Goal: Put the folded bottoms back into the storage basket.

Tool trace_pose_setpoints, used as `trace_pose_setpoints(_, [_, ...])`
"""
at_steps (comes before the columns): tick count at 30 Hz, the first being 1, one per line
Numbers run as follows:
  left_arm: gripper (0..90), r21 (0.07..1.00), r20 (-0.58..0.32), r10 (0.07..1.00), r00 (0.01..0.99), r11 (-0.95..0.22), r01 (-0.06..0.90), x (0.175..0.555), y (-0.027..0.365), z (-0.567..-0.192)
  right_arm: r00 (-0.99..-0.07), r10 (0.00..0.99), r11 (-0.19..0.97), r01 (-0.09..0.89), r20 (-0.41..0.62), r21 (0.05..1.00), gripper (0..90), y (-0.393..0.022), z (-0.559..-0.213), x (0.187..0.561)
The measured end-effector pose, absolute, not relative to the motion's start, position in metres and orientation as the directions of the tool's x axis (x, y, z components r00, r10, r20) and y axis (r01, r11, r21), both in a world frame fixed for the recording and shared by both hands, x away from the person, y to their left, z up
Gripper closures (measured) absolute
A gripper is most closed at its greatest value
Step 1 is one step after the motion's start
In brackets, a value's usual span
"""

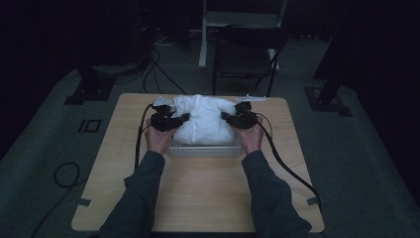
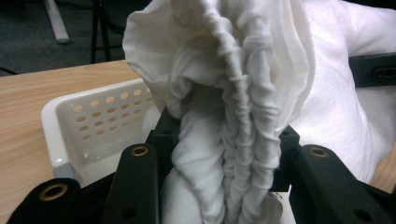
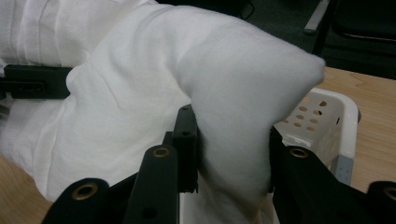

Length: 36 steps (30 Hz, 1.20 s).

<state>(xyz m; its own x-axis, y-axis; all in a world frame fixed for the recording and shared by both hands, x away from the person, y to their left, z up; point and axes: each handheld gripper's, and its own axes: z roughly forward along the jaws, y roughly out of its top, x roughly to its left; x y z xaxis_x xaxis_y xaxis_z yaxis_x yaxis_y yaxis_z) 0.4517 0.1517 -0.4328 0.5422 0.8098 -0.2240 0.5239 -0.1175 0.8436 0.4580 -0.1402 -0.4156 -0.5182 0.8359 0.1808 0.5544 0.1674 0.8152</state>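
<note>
Nearest the camera in the high view, two forearms in dark grey sleeves reach up from the bottom edge across a pale wood-grain table (image 1: 198,193) with rounded corners. Each hand grips a black two-jaw tool with a black cable trailing back toward the person.

The left gripper (image 1: 182,119) and the right gripper (image 1: 227,117) face each other across a bulky white cloth (image 1: 205,121), each clamped onto one side of it. In the left gripper view, the matte black jaws with brass-ringed holes are closed on a tightly gathered, rope-like bunch of the cloth (image 2: 233,140); the fabric is soft, thin and finely ribbed with wrinkles where it is squeezed. In the right gripper view, the jaws pinch a smoother, rounded fold of the same cloth (image 3: 233,116), which rises into a blunt peak above them.

Below and behind the cloth sits a white plastic basket (image 1: 198,150), rectangular with rounded corners and rows of small round holes through its walls (image 2: 93,126). The cloth mounds over the basket and hides most of it; in the high view only its near rim shows, and whether the cloth is resting inside or lifted clear cannot be told.

Beyond the table, the room is very dim: a dark folding chair (image 1: 245,59), loose cables on grey carpet, and black stand bases are barely made out.
</note>
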Motion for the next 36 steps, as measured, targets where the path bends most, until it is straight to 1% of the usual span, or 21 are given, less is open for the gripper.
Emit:
trace_pose_setpoints(20, [57.9,0.826,-0.199,0.829,0.523,-0.144,0.544,0.462,0.149,-0.448,-0.506,0.845,0.181,0.578,0.175,0.796,70.0,-0.135,-0.43,0.47])
trace_pose_setpoints(30, [57.8,0.808,-0.168,0.843,0.51,-0.179,0.561,0.463,0.145,-0.459,-0.5,0.851,0.204,0.598,0.162,0.775,70.1,-0.131,-0.441,0.473])
trace_pose_setpoints(36, [57.7,0.801,-0.133,0.851,0.508,-0.209,0.561,0.461,0.14,-0.462,-0.497,0.852,0.21,0.609,0.162,0.765,70.0,-0.13,-0.447,0.473])
